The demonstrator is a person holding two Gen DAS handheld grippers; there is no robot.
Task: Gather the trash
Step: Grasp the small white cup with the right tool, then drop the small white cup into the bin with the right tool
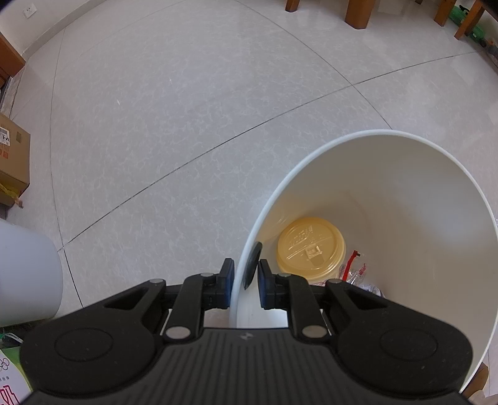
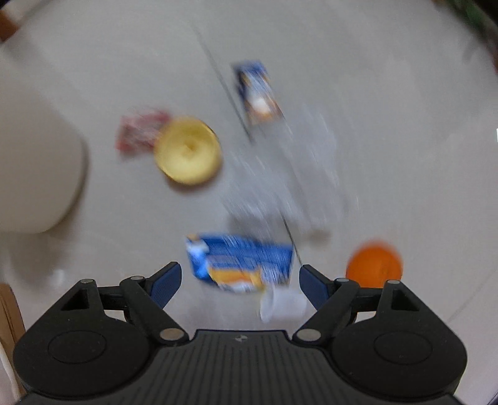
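Note:
My left gripper (image 1: pixel 246 280) is shut on the rim of the white trash bin (image 1: pixel 404 187), one pad outside the wall and one inside. In the bin lie a yellow cup lid (image 1: pixel 311 247) and a red-and-clear wrapper (image 1: pixel 351 268). The right wrist view is blurred by motion. My right gripper (image 2: pixel 240 274) points down at the floor, open, just above a blue-and-orange carton (image 2: pixel 242 261), with nothing between its pads. Around it lie a small white cup (image 2: pixel 280 303), crumpled clear plastic (image 2: pixel 286 174), a yellow lid (image 2: pixel 188 151), a red wrapper (image 2: pixel 140 132), a second blue carton (image 2: pixel 256 93) and an orange (image 2: pixel 373 263).
A white rounded container (image 2: pixel 37 174) stands left of the litter. In the left wrist view a cardboard box (image 1: pixel 12 162) and a white cylinder (image 1: pixel 25 271) sit at the left edge, wooden furniture legs (image 1: pixel 358 12) at the top. Pale tiled floor (image 1: pixel 186 109) lies between them.

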